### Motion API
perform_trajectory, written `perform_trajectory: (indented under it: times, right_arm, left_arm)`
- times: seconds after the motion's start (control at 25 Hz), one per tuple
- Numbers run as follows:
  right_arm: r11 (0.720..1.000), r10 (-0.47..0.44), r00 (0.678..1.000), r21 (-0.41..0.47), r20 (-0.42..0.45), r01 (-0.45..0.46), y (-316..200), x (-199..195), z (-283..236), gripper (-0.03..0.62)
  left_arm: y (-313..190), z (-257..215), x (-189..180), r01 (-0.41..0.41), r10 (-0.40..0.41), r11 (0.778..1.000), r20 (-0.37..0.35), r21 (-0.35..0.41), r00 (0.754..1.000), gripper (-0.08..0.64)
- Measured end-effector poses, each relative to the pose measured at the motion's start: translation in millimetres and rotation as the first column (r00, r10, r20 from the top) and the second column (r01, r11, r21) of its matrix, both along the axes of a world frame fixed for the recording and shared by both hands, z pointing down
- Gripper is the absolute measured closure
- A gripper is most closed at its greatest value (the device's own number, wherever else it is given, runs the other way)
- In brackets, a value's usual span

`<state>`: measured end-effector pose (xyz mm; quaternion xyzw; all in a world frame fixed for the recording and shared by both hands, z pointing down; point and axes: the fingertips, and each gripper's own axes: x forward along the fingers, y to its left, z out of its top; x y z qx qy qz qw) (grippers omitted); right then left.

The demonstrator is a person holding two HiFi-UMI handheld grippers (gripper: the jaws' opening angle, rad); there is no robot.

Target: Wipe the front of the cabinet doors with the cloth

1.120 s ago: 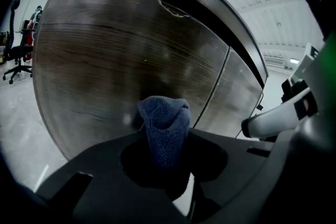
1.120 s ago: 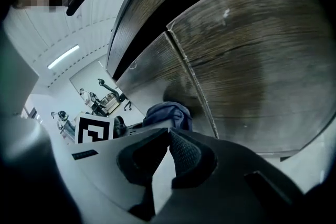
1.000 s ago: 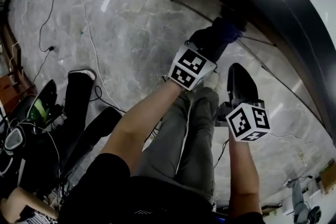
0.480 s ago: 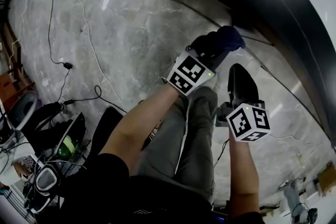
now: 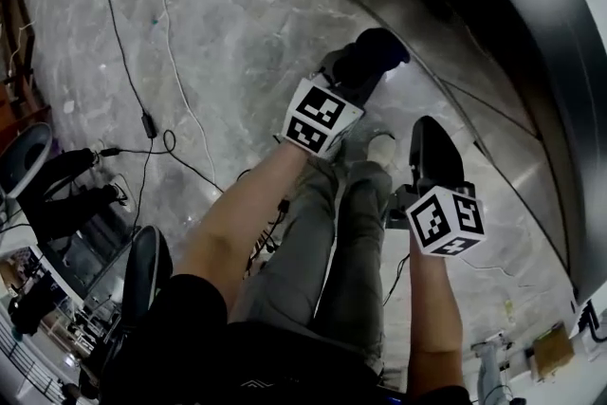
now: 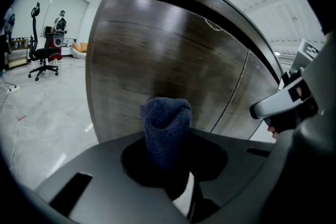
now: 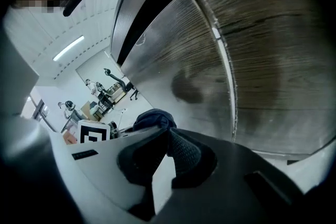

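The left claw (image 5: pixel 368 64) is clamped on the dark blue cloth (image 6: pixel 165 124) close to the cabinet doors (image 6: pixel 173 55), perhaps touching them, while the right claw (image 5: pixel 432 139) hangs pinched together and empty.

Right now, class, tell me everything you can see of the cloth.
The cloth is dark blue, with a knitted or terry look, bunched into an upright wad. The left hand-held gripper is shut on its lower part; the rounded top sticks out toward the brown cabinet door. Whether it touches the door is unclear.
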<state>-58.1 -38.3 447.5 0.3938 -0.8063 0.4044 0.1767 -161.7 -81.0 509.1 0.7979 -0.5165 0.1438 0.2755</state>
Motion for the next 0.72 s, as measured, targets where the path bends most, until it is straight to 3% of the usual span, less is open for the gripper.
perform_trajectory:
  times: [0.36, 0.72]
  right_arm:
    - [0.992, -0.122, 0.992, 0.024, -0.026, 0.123, -17, -49, 18, 0.555]
    - [0.985, -0.163, 0.985, 0.043, -0.052, 0.165, -32, -62, 36, 0.555]
  left_arm:
    - [-24, 27, -89, 0.171, -0.171, 0.985, 0.072, 0.013, 0.983, 0.491]
    - [-57, 61, -121, 0.260, -0.260, 0.965, 0.089, 0.012, 0.961, 0.491]
